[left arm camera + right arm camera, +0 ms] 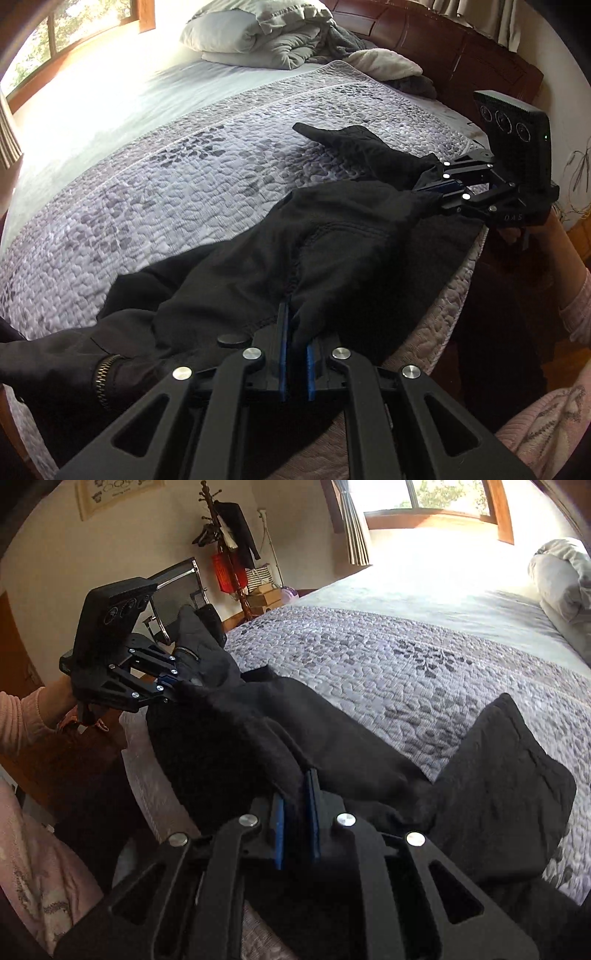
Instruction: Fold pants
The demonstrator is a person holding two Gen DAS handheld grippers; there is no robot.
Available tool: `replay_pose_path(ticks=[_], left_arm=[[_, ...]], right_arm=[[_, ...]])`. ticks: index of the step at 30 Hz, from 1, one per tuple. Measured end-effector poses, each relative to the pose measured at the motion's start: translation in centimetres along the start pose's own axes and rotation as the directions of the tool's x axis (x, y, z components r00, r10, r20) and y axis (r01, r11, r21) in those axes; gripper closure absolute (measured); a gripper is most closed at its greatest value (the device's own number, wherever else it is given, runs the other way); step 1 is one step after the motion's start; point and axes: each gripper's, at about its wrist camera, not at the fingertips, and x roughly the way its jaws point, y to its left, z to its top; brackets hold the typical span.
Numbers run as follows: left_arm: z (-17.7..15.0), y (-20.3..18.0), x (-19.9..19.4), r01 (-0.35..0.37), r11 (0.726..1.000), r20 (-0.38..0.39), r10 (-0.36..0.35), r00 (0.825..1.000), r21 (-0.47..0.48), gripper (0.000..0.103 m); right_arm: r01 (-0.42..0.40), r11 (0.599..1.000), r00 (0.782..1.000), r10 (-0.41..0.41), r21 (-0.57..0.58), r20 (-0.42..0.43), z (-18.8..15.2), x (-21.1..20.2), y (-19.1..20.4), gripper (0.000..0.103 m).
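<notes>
Two claws, one garment, catalogued by view.

Left wrist view: left claw (295, 332), black with blue pads, bottom centre of the frame, closed on a fold of the black fabric pants (332, 236). Pants run from lower left, where a brass zipper (101, 373) shows, up toward the right, draped along the near edge of the grey pebble-print quilted bedspread (184, 192). One dark end of the pants lies flat on the bedspread in the upper right. Right claw (432, 188), at right of frame, pinches the other end of the garment. Grey crumpled pillows and blanket (258, 37) lie at top centre; wooden-framed window (55, 33) at upper left.

Right wrist view: right claw (295, 786), bottom centre, closed on black cloth. Left claw (173, 686), held by a hand with a pink sleeve (22, 712) at left of frame, grips the far end. Pants sag between the two, with a flap spread on the bedspread at lower right. Wooden coat stand (229, 554) at upper left.
</notes>
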Motion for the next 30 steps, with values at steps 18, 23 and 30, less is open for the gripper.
replay_pose_path(ticks=[18,23,30], left_arm=[[-7.4,-2.4,4.6,-0.094,0.965,-0.074,0.078,0.994,-0.246,0.08],[-6.2,-3.9,3.4,-0.204,0.93,-0.168,0.158,0.973,-0.307,0.071],[-7.3,-6.0,-1.3,-0.063,0.919,-0.045,0.05,0.998,-0.39,0.005]], right_arm=[[-0.014,0.983,0.993,0.036,0.181,-0.116,-5.8,2.9,2.5,0.029],[0.063,0.977,0.998,-0.062,0.204,-0.014,-4.6,-1.0,4.0,0.024],[0.44,0.852,0.898,-0.416,0.283,-0.143,-1.4,-0.3,2.3,0.028]])
